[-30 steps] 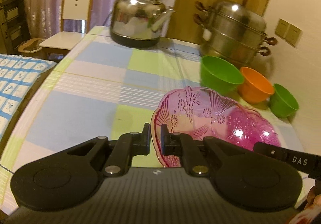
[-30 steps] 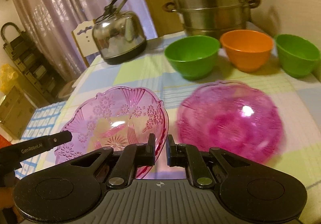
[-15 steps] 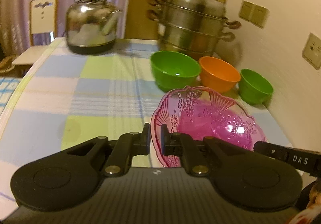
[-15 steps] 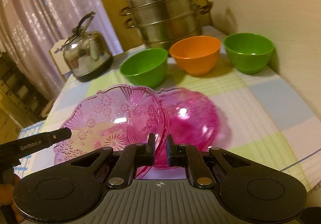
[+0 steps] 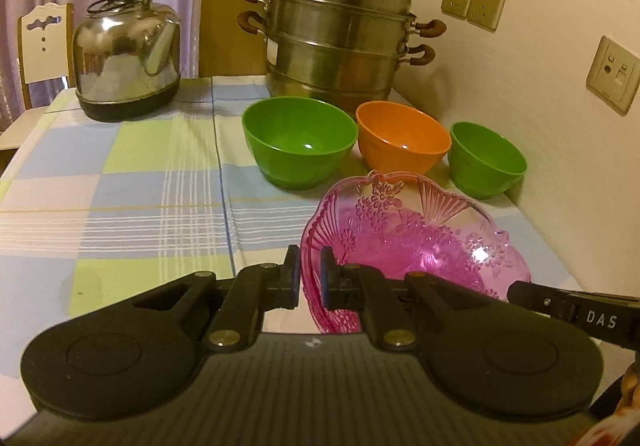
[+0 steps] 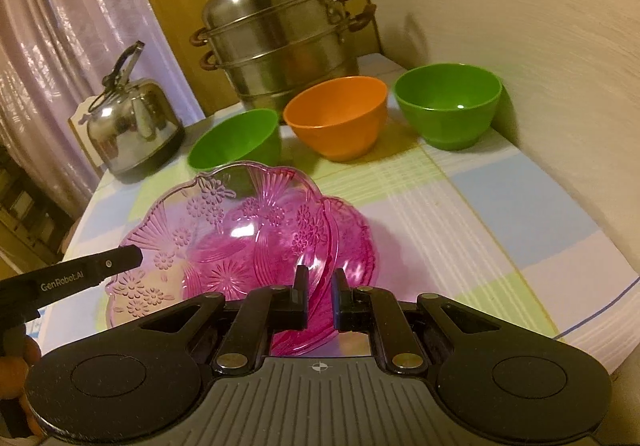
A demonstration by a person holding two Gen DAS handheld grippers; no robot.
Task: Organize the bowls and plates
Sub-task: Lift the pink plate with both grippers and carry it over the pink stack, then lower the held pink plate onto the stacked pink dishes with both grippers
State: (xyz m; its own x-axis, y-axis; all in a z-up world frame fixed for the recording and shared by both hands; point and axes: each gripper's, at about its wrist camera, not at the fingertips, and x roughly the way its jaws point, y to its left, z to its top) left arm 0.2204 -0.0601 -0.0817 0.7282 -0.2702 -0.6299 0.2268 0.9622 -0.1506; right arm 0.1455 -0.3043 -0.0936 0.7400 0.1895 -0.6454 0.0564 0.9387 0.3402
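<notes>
I hold one clear pink flower-patterned glass plate (image 5: 416,230) with both grippers, at opposite rims. My left gripper (image 5: 310,278) is shut on its left rim, and my right gripper (image 6: 320,298) is shut on its right rim. This plate (image 6: 224,230) hangs tilted over a second, darker pink plate (image 6: 356,234) lying on the checked tablecloth (image 5: 132,182), covering most of it. Behind them stand a large green bowl (image 5: 300,138), an orange bowl (image 5: 402,142) and a small green bowl (image 5: 486,158) in a row.
A steel stacked steamer pot (image 5: 340,34) and a steel kettle (image 5: 128,46) stand at the table's back. The wall (image 5: 560,106) runs close along the right side. A white chair (image 5: 42,42) stands beyond the far left corner.
Both grippers carried the patterned plate to the right, from beside the darker plate to over it. The bowls and steamer have come nearer in both views.
</notes>
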